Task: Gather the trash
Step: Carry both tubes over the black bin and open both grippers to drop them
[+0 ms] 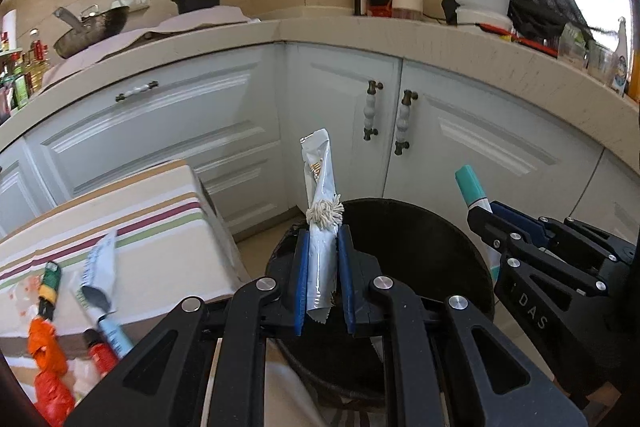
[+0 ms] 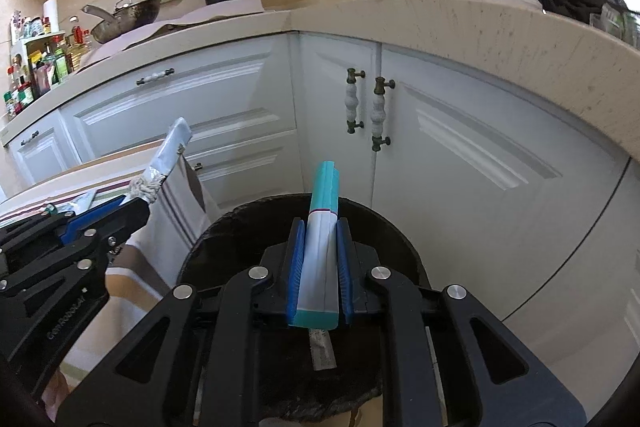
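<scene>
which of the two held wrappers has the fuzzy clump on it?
The silver wrapper in the left gripper: a frayed string clump sticks to it. The teal-and-white one in the right gripper is clean.

The round black trash bin (image 1: 420, 247) stands on the floor before the white corner cabinet doors (image 1: 440, 131). Left of the bin is the striped-cloth table (image 1: 140, 227), with crumpled orange wrappers (image 1: 44, 347) and a small blue-white tube (image 1: 114, 335) lying on it. Above the bin, the left tool (image 1: 324, 279) holds a silver foil wrapper with a fluffy tuft (image 1: 320, 227); right of it, also over the bin, the right tool (image 2: 318, 267) holds a teal-and-white packet (image 2: 320, 251).
</scene>
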### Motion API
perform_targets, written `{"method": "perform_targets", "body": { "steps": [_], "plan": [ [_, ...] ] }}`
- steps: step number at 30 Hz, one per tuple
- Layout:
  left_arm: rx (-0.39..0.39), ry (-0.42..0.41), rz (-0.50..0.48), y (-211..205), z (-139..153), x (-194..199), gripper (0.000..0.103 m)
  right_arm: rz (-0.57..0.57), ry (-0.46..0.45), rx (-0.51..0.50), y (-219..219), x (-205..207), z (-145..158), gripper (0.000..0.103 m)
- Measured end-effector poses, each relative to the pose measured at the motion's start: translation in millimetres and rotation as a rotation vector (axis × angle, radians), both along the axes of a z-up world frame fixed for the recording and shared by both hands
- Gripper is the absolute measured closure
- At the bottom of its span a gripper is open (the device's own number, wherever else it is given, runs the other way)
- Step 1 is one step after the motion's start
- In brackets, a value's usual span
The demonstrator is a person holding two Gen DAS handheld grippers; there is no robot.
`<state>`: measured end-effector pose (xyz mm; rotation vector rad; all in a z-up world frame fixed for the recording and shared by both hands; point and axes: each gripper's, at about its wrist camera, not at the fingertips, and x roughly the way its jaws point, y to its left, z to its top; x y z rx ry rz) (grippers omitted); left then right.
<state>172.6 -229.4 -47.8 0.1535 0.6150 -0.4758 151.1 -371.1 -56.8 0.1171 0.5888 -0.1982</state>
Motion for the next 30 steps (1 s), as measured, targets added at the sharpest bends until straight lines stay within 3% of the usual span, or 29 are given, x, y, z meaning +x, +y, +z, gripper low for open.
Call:
{"method": "perform_targets", "body": {
  "steps": [4,5,9,19,30],
  "plan": [
    [0.034,0.051,-0.008,-9.7,-12.9,12.3,0.080,-0.016,0.013,0.006,-8.8,9.6,-8.9,0.077],
    [0.037,0.075,-0.005,-10.2,-15.8,15.4,0.074,-0.021,0.017,0.007,-10.6,11.0,-10.1,0.077],
    [0.000,0.095,0.014,-4.3,-15.2,19.0,0.065,-0.033,0.015,0.010,-13.9,10.8,-10.7,0.074],
    [-0.008,0.057,0.047,17.9,0.1,3.0,0.064,-0.032,0.012,0.017,-2.8,-0.6,-2.5,0.071],
    [-0.016,0.059,0.163,93.2,11.4,-33.3,0.064,0.045,0.043,0.062,52.5,-18.7,1.2,0.070]
  ]
}}
